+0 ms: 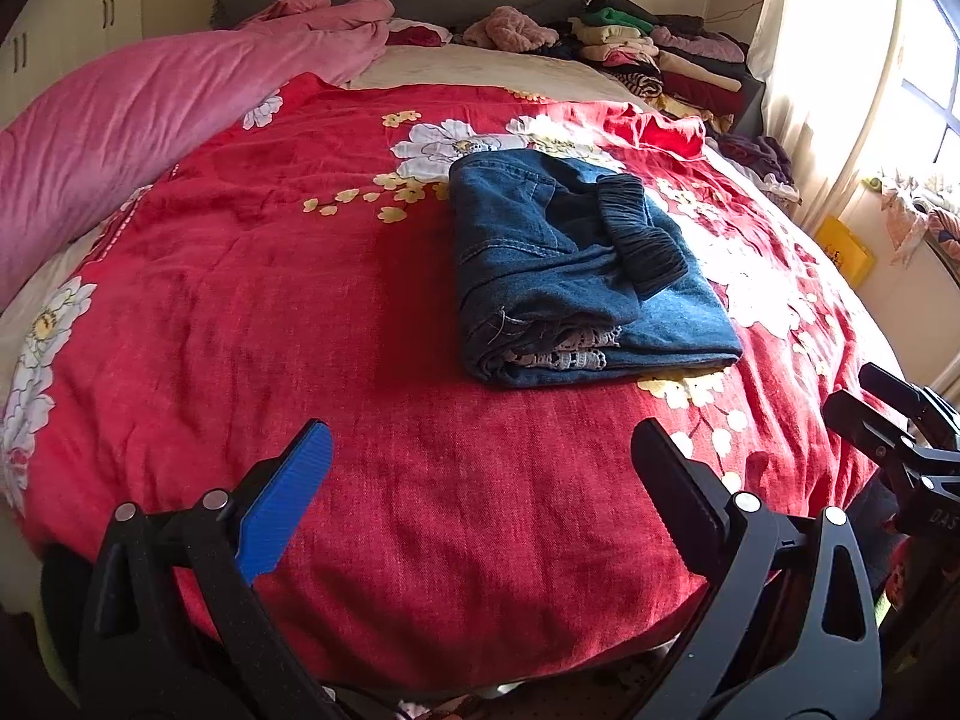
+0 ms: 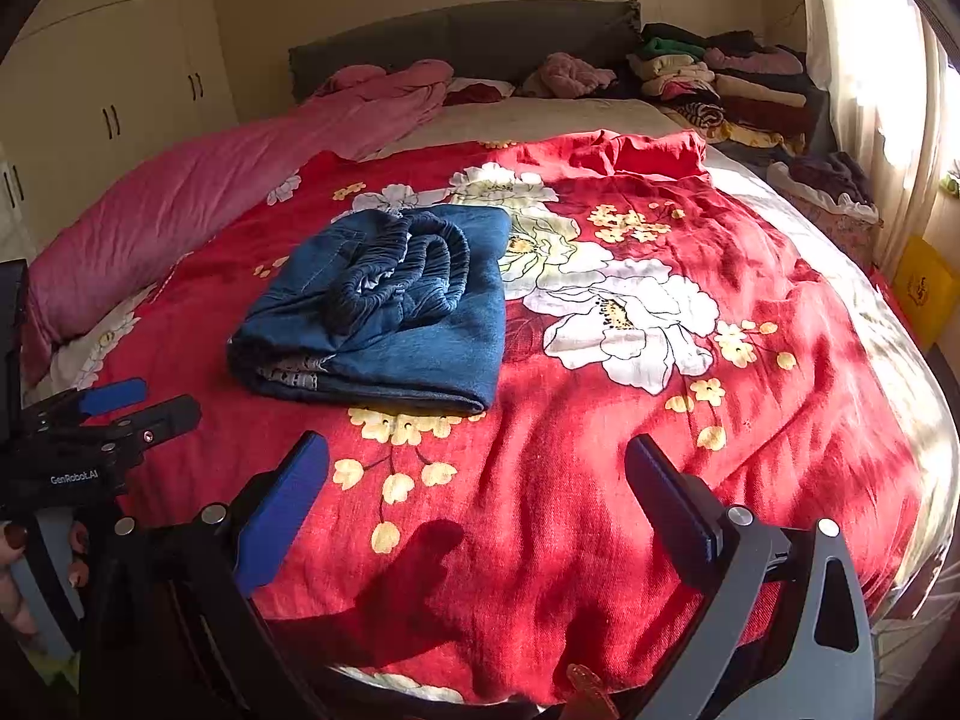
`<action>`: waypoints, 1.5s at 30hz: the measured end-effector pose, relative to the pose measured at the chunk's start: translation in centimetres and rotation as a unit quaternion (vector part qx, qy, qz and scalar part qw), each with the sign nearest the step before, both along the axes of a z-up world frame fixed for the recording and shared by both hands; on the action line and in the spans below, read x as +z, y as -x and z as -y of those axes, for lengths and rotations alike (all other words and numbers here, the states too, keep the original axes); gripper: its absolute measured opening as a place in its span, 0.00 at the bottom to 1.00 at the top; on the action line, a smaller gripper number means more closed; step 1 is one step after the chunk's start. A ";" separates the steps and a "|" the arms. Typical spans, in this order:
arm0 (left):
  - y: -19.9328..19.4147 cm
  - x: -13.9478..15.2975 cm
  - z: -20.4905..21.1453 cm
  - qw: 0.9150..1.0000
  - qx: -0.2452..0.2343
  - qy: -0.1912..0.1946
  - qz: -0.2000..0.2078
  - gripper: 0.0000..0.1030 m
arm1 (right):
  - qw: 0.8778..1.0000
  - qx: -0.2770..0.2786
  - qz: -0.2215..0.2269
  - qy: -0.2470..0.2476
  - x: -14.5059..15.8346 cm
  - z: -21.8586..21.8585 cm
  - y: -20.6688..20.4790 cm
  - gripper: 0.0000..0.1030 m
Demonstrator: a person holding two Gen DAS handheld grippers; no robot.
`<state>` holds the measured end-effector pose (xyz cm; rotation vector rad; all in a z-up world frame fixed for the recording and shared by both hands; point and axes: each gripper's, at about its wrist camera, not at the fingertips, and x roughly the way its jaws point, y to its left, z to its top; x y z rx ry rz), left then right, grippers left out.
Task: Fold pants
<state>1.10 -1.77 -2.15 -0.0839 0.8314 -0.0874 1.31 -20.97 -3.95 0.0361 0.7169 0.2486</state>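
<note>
On the red floral blanket (image 1: 300,312) the jeans (image 1: 576,276) are left compactly folded; left gripper (image 1: 480,480) and right gripper (image 2: 477,480) are held apart, near, empty — task judged finished.

Blue denim pants (image 1: 576,276), folded into a compact, roughly rectangular bundle of several layers. Lying flat on the red flowered blanket (image 1: 300,360) of the bed, near its middle, partly over a white flower print. Dark gathered elastic waistband (image 1: 636,234) on top, bunched in ruffled loops and running diagonally across the upper face. Stitched seams visible on the top layer. At the near edge, stacked folds showing, with a strip of pale lace-like trim (image 1: 564,354) peeking out between layers, possibly a hem or lining. Touched by nothing.
</note>
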 end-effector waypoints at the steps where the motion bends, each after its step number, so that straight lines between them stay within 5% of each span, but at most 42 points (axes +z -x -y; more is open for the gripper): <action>1: 0.0 0.0 0.0 1.000 0.000 0.000 0.000 0.91 | 1.000 0.000 0.001 0.000 0.0 0.0 0.0 0.96; 45: 0.0 0.4 0.0 1.000 -0.004 0.012 0.002 0.91 | 1.000 -0.011 -0.001 0.007 0.2 0.8 -0.3 0.96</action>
